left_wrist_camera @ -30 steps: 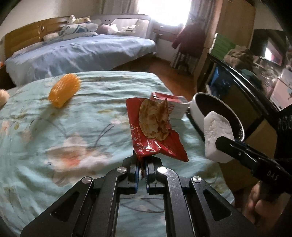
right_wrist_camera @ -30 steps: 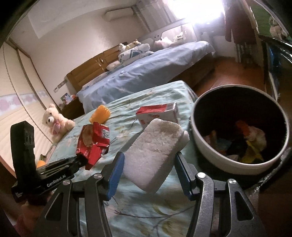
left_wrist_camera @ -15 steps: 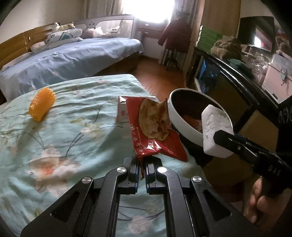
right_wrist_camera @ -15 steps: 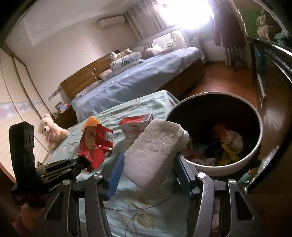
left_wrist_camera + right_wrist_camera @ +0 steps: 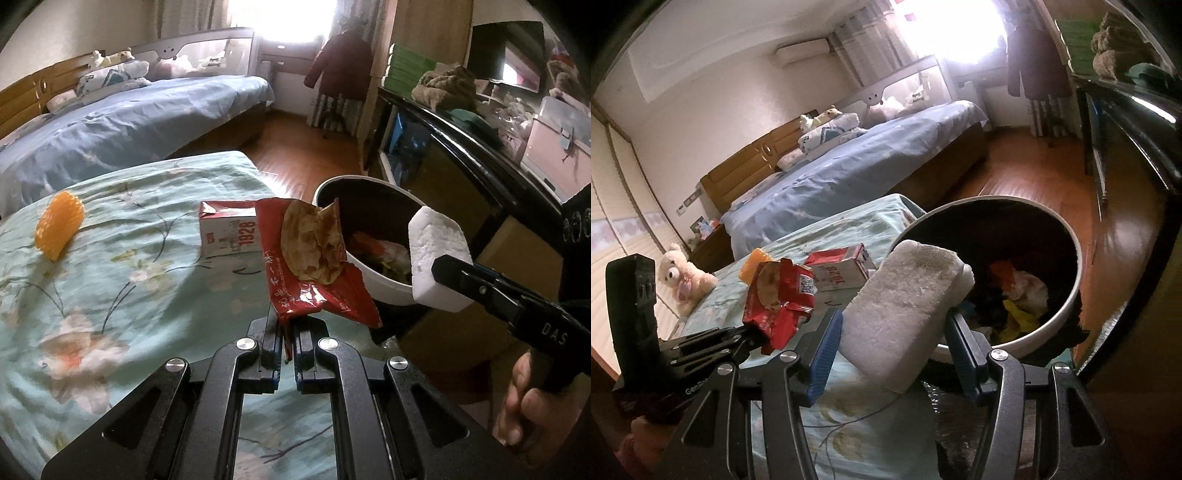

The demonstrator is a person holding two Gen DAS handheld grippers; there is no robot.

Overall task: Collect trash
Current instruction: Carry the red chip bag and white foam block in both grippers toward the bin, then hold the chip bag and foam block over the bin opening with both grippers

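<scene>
Left hand-held gripper (image 5: 287,334) has its jaws pressed together on the bottom corner of a red snack wrapper (image 5: 314,266), which stands up from the pinch with a flat crisp still inside its torn mouth. Right hand-held gripper (image 5: 894,354) is clamped on a white foam block (image 5: 905,314), its blue pads bearing on the block's two long sides; the block sits tilted, upper end leaning toward the trash bin (image 5: 1067,302).

Both loads hang near the bin's near rim, above the edge of the bed (image 5: 129,295) with the floral sheet. The bin already holds crumpled coloured rubbish. My reading is that the step in hand is carrying both pieces over the bin's mouth and letting them go.

To do it well, bring each piece clear past the white rim before opening, since the bin leans and its near lip is the likeliest place for a bounce. The foam is light and wide, so lower it close to the contents. The wrapper is limp and held by one corner; keep its open mouth up until it is over the bin, or the crisp may slide out onto the sheet.

Still lying on the bed are a red-and-white carton (image 5: 229,230) and an orange ridged piece (image 5: 59,230), well apart from each other.
</scene>
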